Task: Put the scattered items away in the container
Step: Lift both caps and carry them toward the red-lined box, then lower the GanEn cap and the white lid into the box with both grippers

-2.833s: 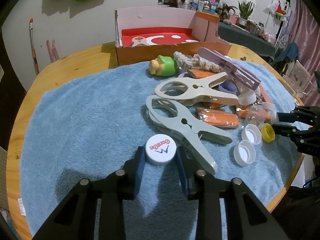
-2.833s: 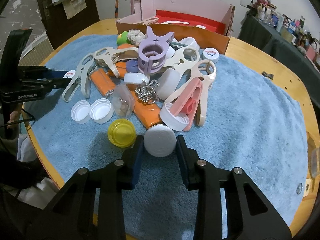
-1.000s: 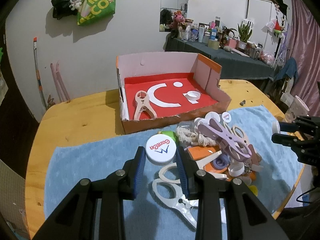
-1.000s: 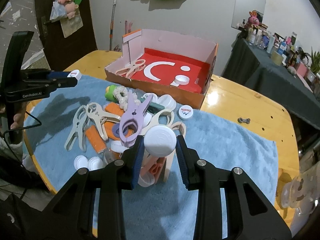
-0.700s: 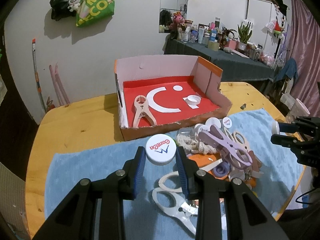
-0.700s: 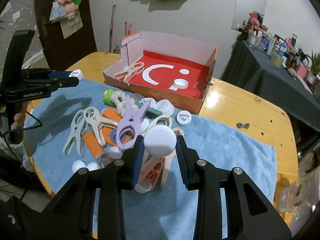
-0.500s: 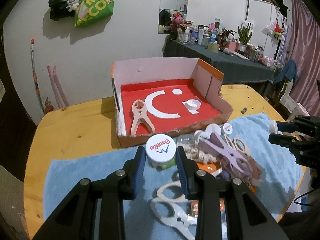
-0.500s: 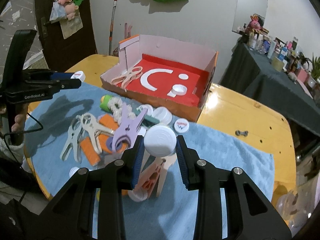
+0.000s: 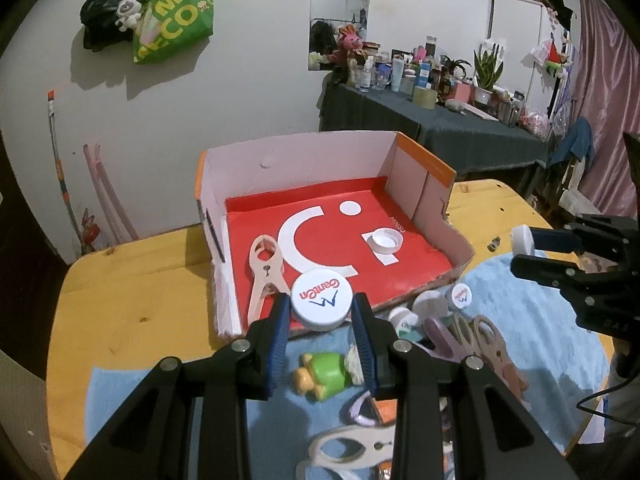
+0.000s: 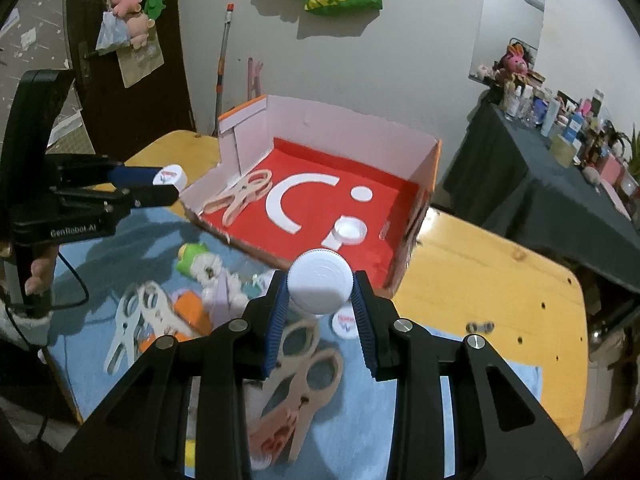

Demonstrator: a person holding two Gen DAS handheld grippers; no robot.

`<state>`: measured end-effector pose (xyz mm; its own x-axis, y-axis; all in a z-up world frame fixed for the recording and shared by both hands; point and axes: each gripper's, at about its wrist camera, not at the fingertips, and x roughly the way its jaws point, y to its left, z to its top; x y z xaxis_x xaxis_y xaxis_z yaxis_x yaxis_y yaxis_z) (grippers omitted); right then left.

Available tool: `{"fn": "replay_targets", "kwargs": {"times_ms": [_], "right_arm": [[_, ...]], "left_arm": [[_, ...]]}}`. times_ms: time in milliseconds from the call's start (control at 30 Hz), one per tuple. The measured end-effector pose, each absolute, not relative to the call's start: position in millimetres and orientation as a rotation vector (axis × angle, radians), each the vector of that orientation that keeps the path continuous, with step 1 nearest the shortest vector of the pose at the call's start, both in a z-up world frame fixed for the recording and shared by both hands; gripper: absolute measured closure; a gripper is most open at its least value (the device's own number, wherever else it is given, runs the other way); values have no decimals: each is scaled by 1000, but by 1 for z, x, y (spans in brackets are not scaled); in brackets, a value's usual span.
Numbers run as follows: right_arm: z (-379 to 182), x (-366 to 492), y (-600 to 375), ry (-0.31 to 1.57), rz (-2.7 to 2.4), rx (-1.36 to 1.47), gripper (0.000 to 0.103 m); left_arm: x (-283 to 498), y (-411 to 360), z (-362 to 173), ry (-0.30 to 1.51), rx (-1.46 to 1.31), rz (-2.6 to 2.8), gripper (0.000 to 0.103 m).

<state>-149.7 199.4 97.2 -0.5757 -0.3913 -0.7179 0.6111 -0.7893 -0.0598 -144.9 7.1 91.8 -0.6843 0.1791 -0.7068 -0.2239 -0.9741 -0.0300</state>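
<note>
— Gripping what, exactly?
— The left gripper [image 9: 322, 309] fingers [image 9: 279, 326] are clamped on a white printed cap [image 9: 322, 302]; the right gripper [image 10: 320, 288] fingers [image 10: 362, 312] pinch a plain white ribbed cap [image 10: 319, 285].
— And where are they?
— Both caps hang at the near wall of the cardboard box [image 9: 296, 162], where a beige clip [image 9: 265, 270] and a white ring cap [image 9: 386, 240] lie. More clips and caps litter the blue towel [image 9: 532, 320] on the tabletop [image 9: 132, 280].

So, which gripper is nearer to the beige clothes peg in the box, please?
Left. The left gripper, gripping a printed cap, is at the box wall beside the peg; the right gripper, gripping a plain cap, is at the opposite corner.
</note>
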Motion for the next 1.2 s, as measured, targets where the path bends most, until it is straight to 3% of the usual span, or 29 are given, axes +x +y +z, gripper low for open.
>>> {"fn": "replay_targets", "kwargs": {"times_ms": [433, 1200], "right_arm": [[103, -210, 166, 412, -2329, 986, 72], [59, -314, 118, 528, -2355, 1253, 72]], "left_arm": [[-207, 16, 91, 52, -1174, 2712, 69], [-316, 28, 53, -31, -1407, 2646, 69]]}}
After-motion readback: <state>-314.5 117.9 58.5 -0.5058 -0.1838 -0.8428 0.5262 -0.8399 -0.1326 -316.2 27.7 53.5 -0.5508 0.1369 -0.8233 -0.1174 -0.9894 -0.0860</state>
